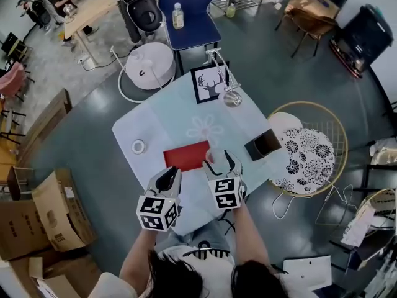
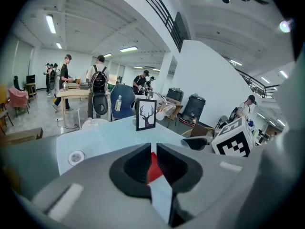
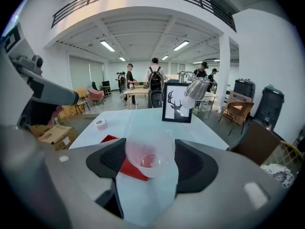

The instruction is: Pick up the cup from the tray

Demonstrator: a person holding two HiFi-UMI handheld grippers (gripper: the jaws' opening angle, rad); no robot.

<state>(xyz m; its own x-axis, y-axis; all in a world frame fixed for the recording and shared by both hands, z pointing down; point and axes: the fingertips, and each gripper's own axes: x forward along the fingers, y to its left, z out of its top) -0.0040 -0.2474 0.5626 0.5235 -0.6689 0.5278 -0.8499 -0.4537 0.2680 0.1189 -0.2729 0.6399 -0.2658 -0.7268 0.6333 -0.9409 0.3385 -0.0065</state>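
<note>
One clear plastic cup (image 3: 149, 152), clamped between right gripper (image 3: 150, 160) jaws, appears off the flat red tray (image 1: 186, 156), near its right edge; pickup seemingly accomplished. Left gripper (image 2: 153, 159): jaws nearly together, empty.

No text, label, brand or number can be read anywhere in these views.
</note>
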